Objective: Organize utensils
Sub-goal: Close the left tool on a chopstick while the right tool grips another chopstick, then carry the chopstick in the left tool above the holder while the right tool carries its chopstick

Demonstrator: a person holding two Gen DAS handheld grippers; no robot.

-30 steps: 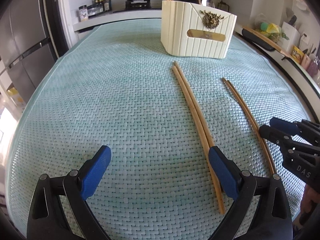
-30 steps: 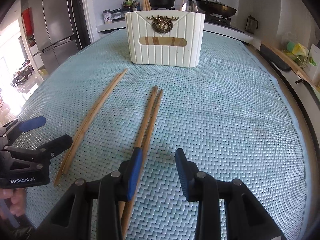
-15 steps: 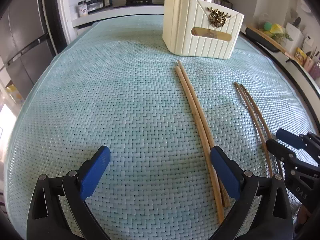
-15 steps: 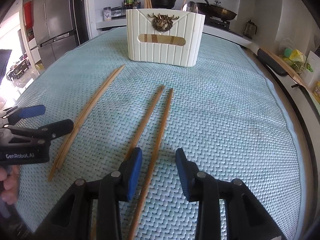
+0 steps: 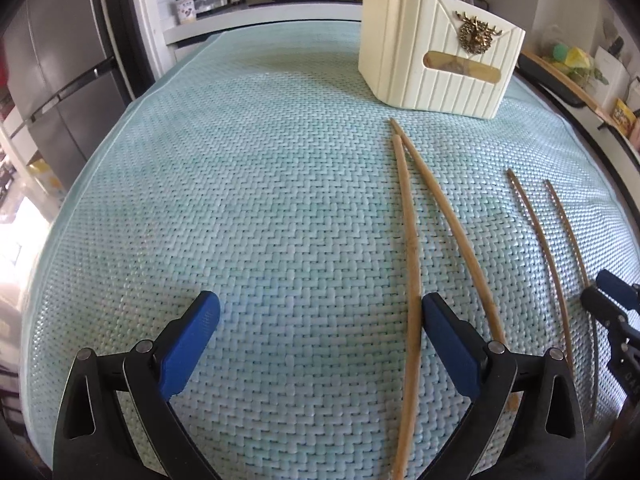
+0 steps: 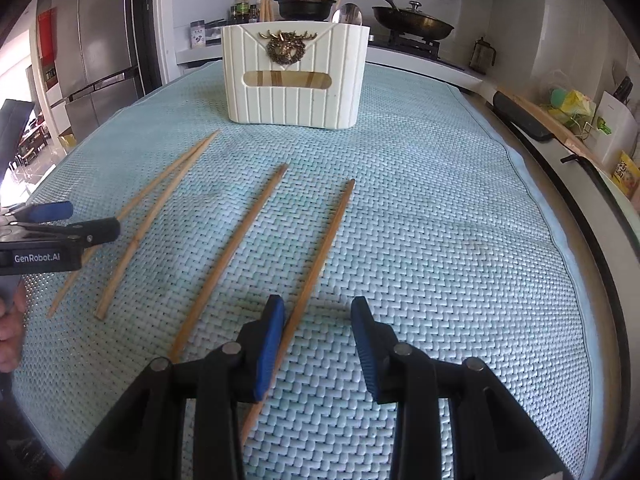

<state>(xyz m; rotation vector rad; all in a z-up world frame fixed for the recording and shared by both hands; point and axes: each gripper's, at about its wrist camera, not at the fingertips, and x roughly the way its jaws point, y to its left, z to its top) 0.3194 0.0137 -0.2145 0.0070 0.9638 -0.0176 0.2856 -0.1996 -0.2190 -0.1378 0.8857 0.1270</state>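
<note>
A cream utensil holder [image 5: 436, 60] [image 6: 294, 76] with a gold stag emblem stands at the far side of the teal woven mat [image 5: 240, 200] [image 6: 440, 220], with chopsticks and a spoon in it. Two light chopsticks [image 5: 410, 240] [image 6: 156, 204] lie fanned apart; one runs just inside the right finger of my wide-open left gripper [image 5: 320, 320], the other passes under that finger. Two darker chopsticks [image 5: 550, 264] [image 6: 236, 248] lie further right, spread apart. One of them [image 6: 324, 248] lies in the gap of my right gripper [image 6: 318, 312], beside its left pad. The jaws stand partly open, not pinching it.
A stove behind the mat carries a black pot [image 6: 306, 4] and a pan [image 6: 412, 20]. A steel fridge [image 6: 96, 48] stands at the left. A counter with packets and a cutting board [image 6: 560, 132] lines the right edge. A person's hand [image 6: 10, 332] shows at the left edge.
Each pair of chopsticks has spread apart. The right chopstick of the darker pair now lies between the right gripper's jaws instead of left of them. Both grippers' jaw widths are unchanged.
</note>
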